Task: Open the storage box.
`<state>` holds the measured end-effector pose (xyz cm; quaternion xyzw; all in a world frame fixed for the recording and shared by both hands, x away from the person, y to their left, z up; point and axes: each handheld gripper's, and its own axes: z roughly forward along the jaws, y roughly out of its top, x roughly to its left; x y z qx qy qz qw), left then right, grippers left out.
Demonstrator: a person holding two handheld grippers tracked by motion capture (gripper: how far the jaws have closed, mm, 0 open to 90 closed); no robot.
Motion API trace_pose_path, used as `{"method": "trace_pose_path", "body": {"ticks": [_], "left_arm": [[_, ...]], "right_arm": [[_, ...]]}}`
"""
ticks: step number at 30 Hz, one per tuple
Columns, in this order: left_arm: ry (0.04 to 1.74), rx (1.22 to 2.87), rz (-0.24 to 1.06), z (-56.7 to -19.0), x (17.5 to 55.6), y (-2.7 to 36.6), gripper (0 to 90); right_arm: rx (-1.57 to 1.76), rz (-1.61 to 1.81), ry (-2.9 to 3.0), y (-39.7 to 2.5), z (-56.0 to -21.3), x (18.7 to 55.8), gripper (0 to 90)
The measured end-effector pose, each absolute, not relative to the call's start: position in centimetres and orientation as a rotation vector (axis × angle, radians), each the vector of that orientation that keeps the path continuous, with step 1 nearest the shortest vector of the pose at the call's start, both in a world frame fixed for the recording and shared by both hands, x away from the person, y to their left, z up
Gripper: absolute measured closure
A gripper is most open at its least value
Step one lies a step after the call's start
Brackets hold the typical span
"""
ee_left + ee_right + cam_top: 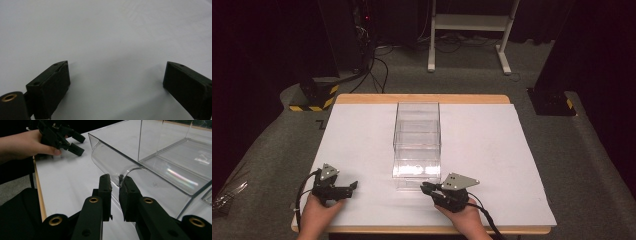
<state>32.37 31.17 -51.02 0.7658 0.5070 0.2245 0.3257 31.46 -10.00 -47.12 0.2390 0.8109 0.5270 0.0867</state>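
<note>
A clear plastic box (417, 125) stands in the middle of the white table (492, 150), and its clear drawer (417, 172) juts out toward me. In the right gripper view the drawer (175, 167) has a curved front lip (107, 162). My right gripper (424, 187) (115, 181) sits at the lip's near corner, its jaws almost together with the lip's edge running in between them. My left gripper (353, 187) (116, 72) rests near the table's front left, jaws wide apart over bare white surface. It is also seen far off in the right gripper view (77, 143), held by a hand (27, 143).
The table's wooden front edge (422, 230) lies just under both hands. Beyond the table are grey carpet, a white frame stand (469, 30), cables (377, 65) and black posts with yellow-striped bases (314, 97).
</note>
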Motion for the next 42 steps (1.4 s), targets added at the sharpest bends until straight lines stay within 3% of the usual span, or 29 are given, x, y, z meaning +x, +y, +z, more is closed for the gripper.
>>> {"method": "trace_pose_path", "body": {"ticks": [20,32,42], "left_arm": [[1.329,2.007,0.592,-51.0,32.4,31.1,7.4],[1.329,2.007,0.59,-51.0,32.4,31.2,7.4],[1.33,2.006,0.589,-51.0,32.4,31.2,7.4]], "right_arm": [[0.684,1.579,2.444,-10.8,-47.3,29.1,80.4],[0.668,1.593,2.41,-11.3,-47.3,28.6,72.2],[0.673,1.595,2.33,-13.7,-46.1,28.7,72.7]]}}
